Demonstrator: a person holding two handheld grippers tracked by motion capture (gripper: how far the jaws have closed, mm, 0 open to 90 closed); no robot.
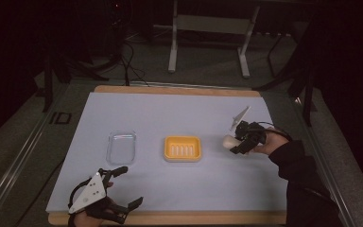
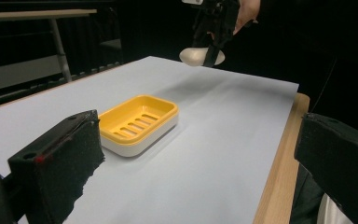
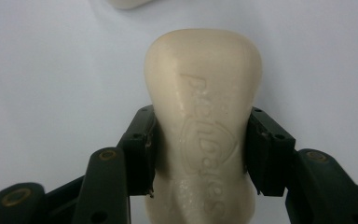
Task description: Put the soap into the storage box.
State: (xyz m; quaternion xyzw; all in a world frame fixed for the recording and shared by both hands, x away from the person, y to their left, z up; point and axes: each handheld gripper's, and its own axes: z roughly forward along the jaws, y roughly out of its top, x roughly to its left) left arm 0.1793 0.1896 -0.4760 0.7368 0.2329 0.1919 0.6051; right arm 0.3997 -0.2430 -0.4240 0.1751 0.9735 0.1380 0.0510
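- Cream-white soap bar (image 3: 203,126): one, clamped across its narrow waist between the jaws of the right hand-held gripper (image 1: 242,138) and held off the desk (image 1: 170,109) at its right side, just right of the yellow dish.
- Handling, judged: the bar looks stiff, light and smooth, with an embossed face and a slightly wet-looking sheen near the bottom, so it is probably slippery. The pinched-in waist, where the pads (image 3: 140,151) now sit, seems the safest place to hold it; the rounded ends would likely squirt out.
- Yellow soap dish (image 1: 183,148): one, slotted tray on a white base, standing near the desk's centre.
- Clear plastic lid or tray (image 1: 121,147): one, lying flat to the left of the dish, apart from it.
- Left hand-held gripper (image 1: 123,187): jaws spread wide and empty, low at the near left edge of the desk.
- Count: two hand-held grippers, one bar, one dish, one clear tray.
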